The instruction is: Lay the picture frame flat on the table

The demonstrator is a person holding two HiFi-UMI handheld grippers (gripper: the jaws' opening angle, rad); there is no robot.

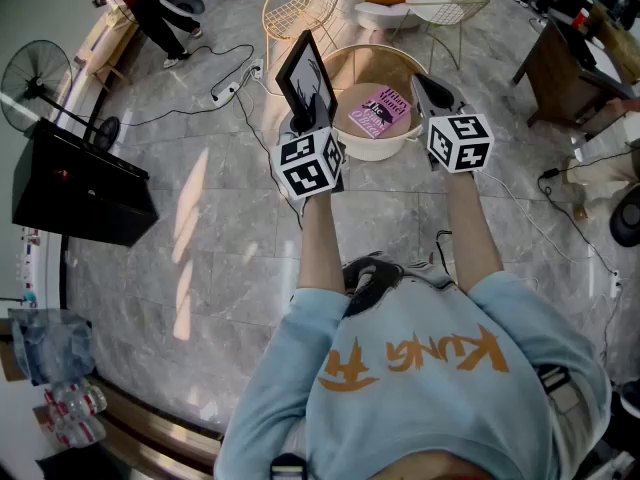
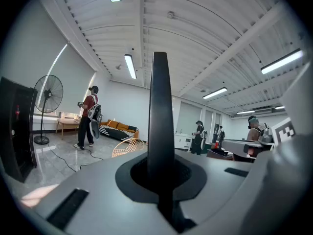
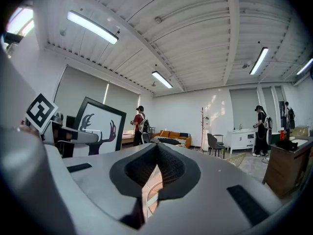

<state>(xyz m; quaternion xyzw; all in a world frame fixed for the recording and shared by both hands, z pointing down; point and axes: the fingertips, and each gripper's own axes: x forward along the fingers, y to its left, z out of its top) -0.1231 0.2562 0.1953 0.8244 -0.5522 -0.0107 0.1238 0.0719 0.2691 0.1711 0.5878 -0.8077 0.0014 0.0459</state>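
Picture frame (image 1: pixel 305 73) upright, edge clamped in left hand-held gripper (image 1: pixel 300 123), above the round bench (image 1: pixel 400 150) (book (image 1: pixel 380 111) on it); right hand-held gripper (image 1: pixel 435 93) closed, empty; laying flat remains.

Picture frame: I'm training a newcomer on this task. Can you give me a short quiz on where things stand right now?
1. True or false: the frame lies flat on the table.
2. Which gripper holds the frame: A left, B right, C both?
3. Fill in: a pink ___ lies on the table.

Key:
1. False: it is held up, off the table.
2. A: the left gripper is shut on its edge.
3. book
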